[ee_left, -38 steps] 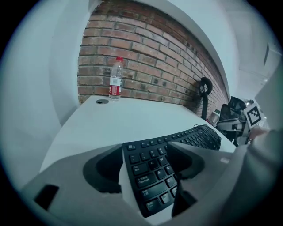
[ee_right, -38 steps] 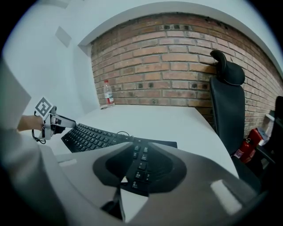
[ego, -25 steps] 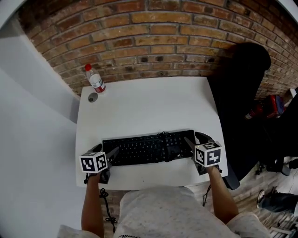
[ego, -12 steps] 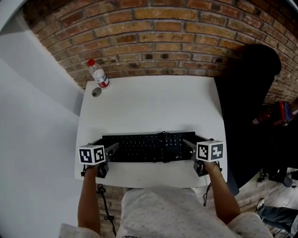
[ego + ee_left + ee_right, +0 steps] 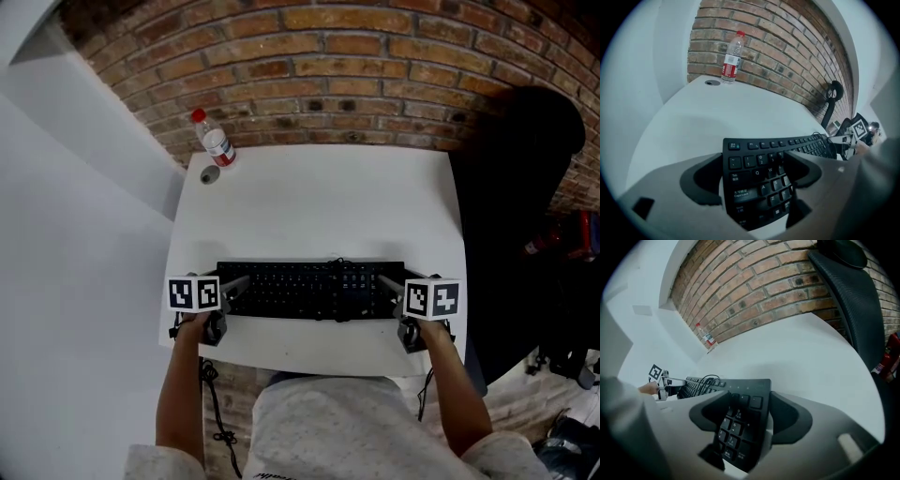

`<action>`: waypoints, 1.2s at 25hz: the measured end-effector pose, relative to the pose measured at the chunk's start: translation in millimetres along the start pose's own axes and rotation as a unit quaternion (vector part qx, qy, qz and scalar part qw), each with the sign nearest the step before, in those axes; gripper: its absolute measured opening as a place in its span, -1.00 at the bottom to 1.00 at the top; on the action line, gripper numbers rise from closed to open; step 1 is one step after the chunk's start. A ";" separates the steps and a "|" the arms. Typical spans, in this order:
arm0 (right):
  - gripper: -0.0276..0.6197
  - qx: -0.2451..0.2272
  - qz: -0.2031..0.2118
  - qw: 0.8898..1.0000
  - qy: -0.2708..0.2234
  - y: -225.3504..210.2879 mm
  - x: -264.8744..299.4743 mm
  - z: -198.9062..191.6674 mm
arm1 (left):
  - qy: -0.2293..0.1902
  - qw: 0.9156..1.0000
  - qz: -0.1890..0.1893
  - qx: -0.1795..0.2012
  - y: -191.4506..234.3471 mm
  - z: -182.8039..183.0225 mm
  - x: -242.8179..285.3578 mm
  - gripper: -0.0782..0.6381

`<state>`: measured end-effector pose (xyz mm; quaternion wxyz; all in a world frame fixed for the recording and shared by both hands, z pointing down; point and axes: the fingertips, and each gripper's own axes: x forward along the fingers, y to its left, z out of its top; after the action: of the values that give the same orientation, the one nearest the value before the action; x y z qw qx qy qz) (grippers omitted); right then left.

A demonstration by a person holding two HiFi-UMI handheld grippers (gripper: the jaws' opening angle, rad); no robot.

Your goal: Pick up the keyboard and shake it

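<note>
At the far left corner of the white table (image 5: 319,202), a clear water bottle (image 5: 215,139) with a red cap stands upright near the brick wall (image 5: 375,56). A small grey round thing (image 5: 208,175) lies just beside it on the tabletop. Toward the near edge, the left gripper (image 5: 236,289) points down at the left end of the keyboard (image 5: 309,291). Its jaws stand wide and have just been closing a little. The Esc and Caps Lock end lies between them, one jaw just off the short edge and the other over the letter keys, with no squeeze to be seen. The black keyboard lies flat on the table, parallel to the near edge, and its cable (image 5: 335,263) loops off the middle of the back edge. At its right end, the right gripper (image 5: 394,289) also has its jaws wide, just closing slightly. The number pad sits between them, unclamped. A black mesh chair (image 5: 511,187) stands right of the table.
</note>
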<state>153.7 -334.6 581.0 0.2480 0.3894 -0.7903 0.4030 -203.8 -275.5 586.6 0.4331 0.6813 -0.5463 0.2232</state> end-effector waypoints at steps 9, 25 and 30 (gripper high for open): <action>-0.05 0.007 -0.007 1.000 -0.003 1.8 -7.0 -1.6 | -0.024 1.000 0.016 0.011 -5.4 2.0 -13.5 0.31; -0.05 -0.050 -0.034 0.996 -0.072 21.2 -30.2 20.5 | -0.082 0.996 -0.004 0.041 -6.4 23.8 -33.8 0.23; -0.05 -0.069 -0.041 0.992 -0.095 24.6 -35.9 28.8 | -0.094 0.994 -0.006 0.049 -7.9 31.4 -36.9 0.21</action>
<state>152.0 -334.4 528.8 0.2139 0.4401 -0.8196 0.2981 -212.9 -281.1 538.7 0.3477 0.7228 -0.5688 0.1821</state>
